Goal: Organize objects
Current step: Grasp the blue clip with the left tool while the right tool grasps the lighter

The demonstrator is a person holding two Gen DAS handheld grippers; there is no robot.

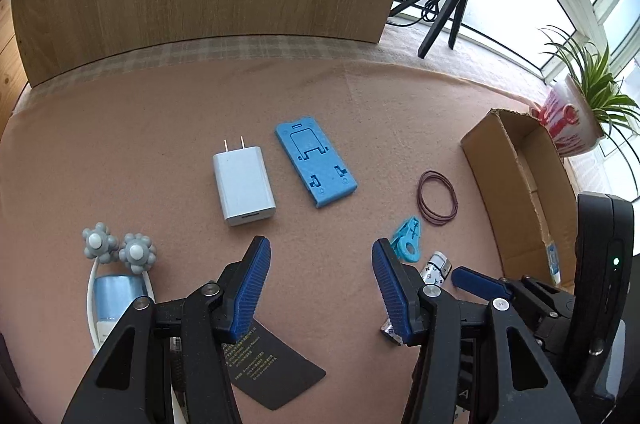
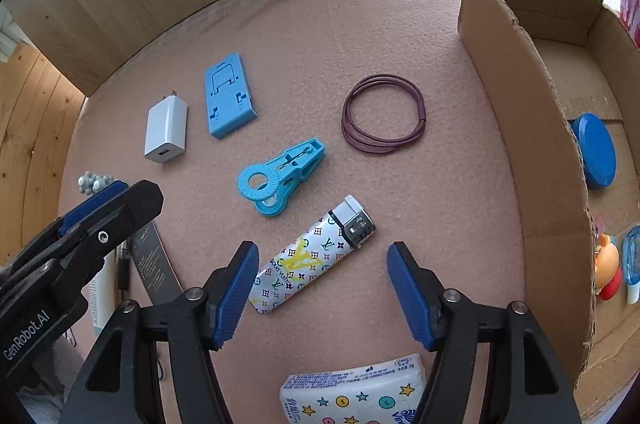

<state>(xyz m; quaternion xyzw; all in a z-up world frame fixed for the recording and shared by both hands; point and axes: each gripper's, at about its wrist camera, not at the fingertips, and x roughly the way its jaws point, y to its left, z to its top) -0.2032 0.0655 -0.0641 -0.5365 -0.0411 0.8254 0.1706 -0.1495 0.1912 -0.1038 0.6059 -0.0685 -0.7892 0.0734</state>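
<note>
On the pink mat lie a white charger [image 1: 244,186] [image 2: 166,129], a blue phone stand [image 1: 315,161] [image 2: 229,96], a turquoise clip [image 2: 282,176] [image 1: 408,239], a maroon hair band [image 2: 383,113] [image 1: 437,198] and a patterned lighter [image 2: 312,254] [image 1: 434,266]. My left gripper [image 1: 320,284] is open and empty, hovering in front of the charger. My right gripper [image 2: 322,284] is open and empty, its fingers on either side of the lighter's lower end. The right gripper's blue finger shows in the left wrist view [image 1: 478,282].
An open cardboard box [image 2: 520,96] [image 1: 508,168] stands at the right, holding a blue round lid [image 2: 596,150] and small toys [image 2: 608,264]. A tissue pack [image 2: 356,398], a black card [image 1: 272,368], a grey massage roller [image 1: 116,248], a potted plant [image 1: 576,120] and a ring-light tripod [image 1: 452,8] are around.
</note>
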